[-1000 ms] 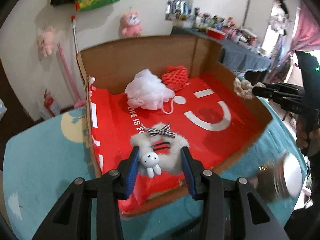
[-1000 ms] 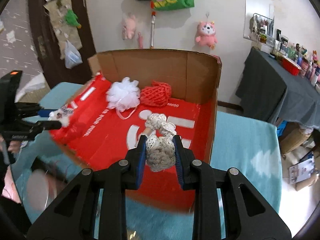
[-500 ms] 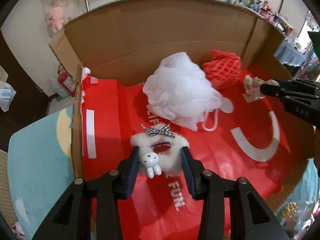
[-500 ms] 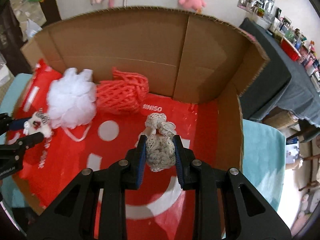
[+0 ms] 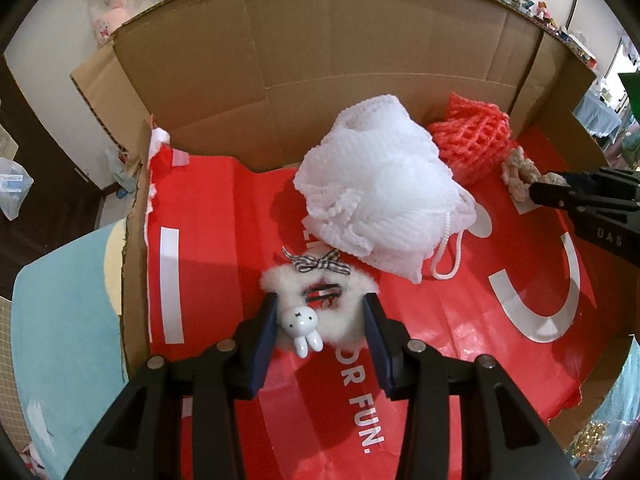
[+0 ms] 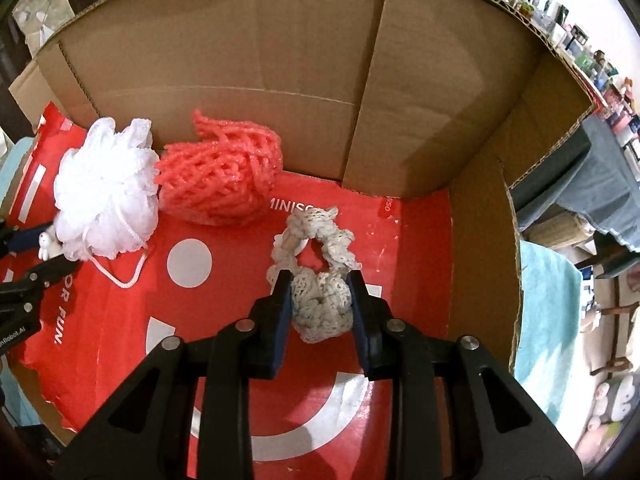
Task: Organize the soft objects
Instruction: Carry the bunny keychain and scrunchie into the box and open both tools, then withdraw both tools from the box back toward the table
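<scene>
My left gripper [image 5: 320,308] points down into a cardboard box [image 5: 360,40]. A fluffy white hair tie [image 5: 346,326] with a checked bow and a small bunny charm sits between its blue pads, which touch its fluff as the jaws are opening slightly. My right gripper [image 6: 319,280] is shut on a cream crochet scrunchie [image 6: 320,308] just above the box floor. In the left wrist view the right gripper [image 5: 536,188] enters from the right with the scrunchie [image 5: 516,168].
A red printed bag [image 5: 224,240] lines the box floor. A white mesh bath pouf [image 6: 104,196] and a red foam net [image 6: 216,176] lie against the back wall. Tall cardboard walls [image 6: 240,40] close the back and right. Teal cloth [image 5: 60,320] lies outside.
Both grippers have come forward and down over the front rim into the box, each still carrying its item. The pouf and net now look much closer.
</scene>
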A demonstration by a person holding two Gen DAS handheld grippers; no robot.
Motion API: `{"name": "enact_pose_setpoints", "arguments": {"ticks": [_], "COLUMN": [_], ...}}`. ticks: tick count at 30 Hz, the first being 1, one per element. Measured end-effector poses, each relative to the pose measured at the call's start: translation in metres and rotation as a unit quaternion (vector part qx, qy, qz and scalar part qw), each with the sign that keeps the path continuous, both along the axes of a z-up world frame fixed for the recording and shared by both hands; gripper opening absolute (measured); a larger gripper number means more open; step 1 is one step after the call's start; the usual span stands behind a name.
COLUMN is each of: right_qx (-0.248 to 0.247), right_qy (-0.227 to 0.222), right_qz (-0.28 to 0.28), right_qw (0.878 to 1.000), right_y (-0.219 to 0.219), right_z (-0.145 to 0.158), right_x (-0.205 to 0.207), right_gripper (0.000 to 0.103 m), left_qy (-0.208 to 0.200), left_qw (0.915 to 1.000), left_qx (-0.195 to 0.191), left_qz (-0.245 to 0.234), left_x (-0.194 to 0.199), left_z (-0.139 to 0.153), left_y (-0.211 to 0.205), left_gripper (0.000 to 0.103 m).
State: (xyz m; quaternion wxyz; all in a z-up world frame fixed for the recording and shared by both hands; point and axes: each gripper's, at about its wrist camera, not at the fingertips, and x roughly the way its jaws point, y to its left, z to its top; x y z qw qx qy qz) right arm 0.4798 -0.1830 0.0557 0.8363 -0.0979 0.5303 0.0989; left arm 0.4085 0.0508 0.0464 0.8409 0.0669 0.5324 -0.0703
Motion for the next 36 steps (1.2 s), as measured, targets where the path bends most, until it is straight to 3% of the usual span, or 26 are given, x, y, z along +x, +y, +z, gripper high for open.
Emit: {"name": "enact_pose_setpoints", "arguments": {"ticks": [4,8,10,14,16,18,21,23,26,28,36], "right_qx": [-0.008,-0.012,-0.012,-0.019,-0.013,-0.009,0.003,0.011,0.028,0.043,0.084], "right_qy": [0.003,0.002,-0.001,-0.023,-0.027,-0.035,-0.051,-0.067,-0.094,-0.114,-0.199], "right_qz": [0.009,0.017,0.018,0.027,0.029,0.024,0.021,0.020,0.016,0.016,0.005], "right_qw": [1.000,1.000,1.000,0.999,0.999,0.999,0.998,0.998,0.995,0.992,0.976], "right_y": [0.004,0.007,0.013,0.023,0.025,0.026,0.024,0.025,0.016,0.009,-0.017], "right_z": [-0.002,-0.001,0.001,0.009,0.017,0.028,0.046,0.060,0.082,0.101,0.167], "right_x": [-0.001,-0.003,-0.008,-0.017,-0.024,-0.034,-0.051,-0.067,-0.093,-0.114,-0.189], "right_gripper": [0.028,0.033,0.064,0.064,0.064,0.064,0.064,0.074,0.078,0.078,0.086], "left_qy": [0.001,-0.006,-0.009,-0.022,-0.036,-0.058,-0.092,-0.116,-0.164,-0.199,-0.276], "left_qw": [1.0000,0.9999,0.9999,0.9995,0.9990,0.9979,0.9949,0.9921,0.9848,0.9780,0.9565], "left_qx": [-0.003,-0.008,-0.011,-0.020,-0.025,-0.029,-0.040,-0.048,-0.058,-0.062,-0.096], "left_qz": [0.000,-0.002,-0.005,-0.007,-0.008,-0.004,-0.006,-0.002,0.007,0.006,0.005], "left_x": [0.001,-0.001,-0.002,-0.014,-0.023,-0.035,-0.057,-0.073,-0.097,-0.117,-0.184], "left_z": [-0.001,0.003,0.006,0.015,0.022,0.033,0.056,0.072,0.100,0.121,0.170], "left_y": [0.000,-0.005,-0.008,-0.010,-0.011,-0.012,-0.014,-0.015,-0.013,-0.013,-0.013], "left_gripper": [0.047,0.057,0.059,0.064,0.069,0.084,0.087,0.092,0.102,0.103,0.103]}}
